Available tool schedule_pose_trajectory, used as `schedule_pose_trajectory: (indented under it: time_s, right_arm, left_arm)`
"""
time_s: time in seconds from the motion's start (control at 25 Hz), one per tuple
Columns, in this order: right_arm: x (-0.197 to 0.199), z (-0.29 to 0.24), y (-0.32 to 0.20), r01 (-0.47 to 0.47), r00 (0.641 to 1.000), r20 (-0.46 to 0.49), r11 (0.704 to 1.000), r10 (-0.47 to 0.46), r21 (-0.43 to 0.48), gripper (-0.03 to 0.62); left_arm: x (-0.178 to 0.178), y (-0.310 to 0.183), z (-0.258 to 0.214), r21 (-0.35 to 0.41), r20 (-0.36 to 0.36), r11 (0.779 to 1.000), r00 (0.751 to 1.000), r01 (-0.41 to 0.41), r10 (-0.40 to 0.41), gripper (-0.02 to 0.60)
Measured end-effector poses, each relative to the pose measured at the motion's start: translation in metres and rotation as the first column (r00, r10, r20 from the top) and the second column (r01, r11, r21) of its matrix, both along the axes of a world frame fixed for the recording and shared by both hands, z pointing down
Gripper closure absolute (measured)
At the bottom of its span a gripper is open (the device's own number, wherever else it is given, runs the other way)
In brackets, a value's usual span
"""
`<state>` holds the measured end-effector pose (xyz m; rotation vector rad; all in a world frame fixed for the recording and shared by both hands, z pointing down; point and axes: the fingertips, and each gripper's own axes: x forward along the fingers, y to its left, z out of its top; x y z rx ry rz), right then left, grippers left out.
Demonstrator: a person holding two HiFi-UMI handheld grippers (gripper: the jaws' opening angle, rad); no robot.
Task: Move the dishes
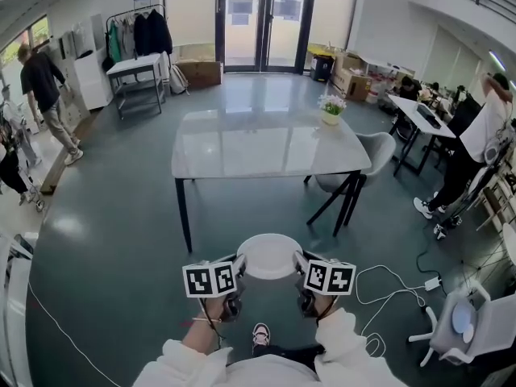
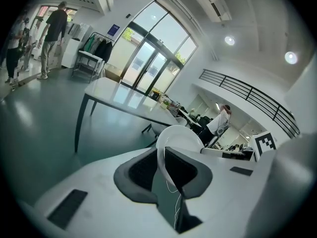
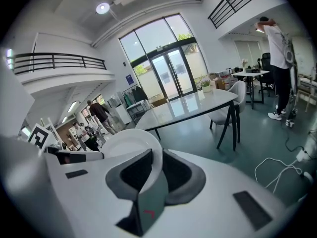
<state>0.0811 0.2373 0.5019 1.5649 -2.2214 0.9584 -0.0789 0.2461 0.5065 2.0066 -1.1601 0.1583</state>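
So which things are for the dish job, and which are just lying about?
For the job: white plate, pinched at its rim by the left gripper and the right gripper; maybe the table ahead.
Just about: flower pot, grey chair, clothes rack, cardboard box.

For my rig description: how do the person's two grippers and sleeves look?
Both the left gripper and the right gripper have white bodies, dark grey jaw pads and a cube with black-and-white square markers. The sleeves are white.

A white table (image 1: 266,143) stands on glossy grey-green floor (image 1: 121,240); glass doors (image 1: 262,18) beyond it, a desk (image 1: 419,113) to its right
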Motion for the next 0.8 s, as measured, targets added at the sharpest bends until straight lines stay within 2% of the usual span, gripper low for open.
schedule_pose_trajectory:
  time_s: [0.4,0.8]
  right_arm:
    - [0.019,0.003,-0.087,0.027,1.000,0.008,1.000,-0.027,-0.004,0.477]
    - [0.031,0.008,-0.146,0.048,0.999,0.024,0.999,-0.048,-0.008,0.477]
  left_arm:
    - [0.020,-0.083,0.001,0.003,0.010,1.000,1.000,0.022,-0.022,0.537]
    - [0.032,-0.140,0.003,0.003,0.027,0.999,0.999,0.036,-0.036,0.535]
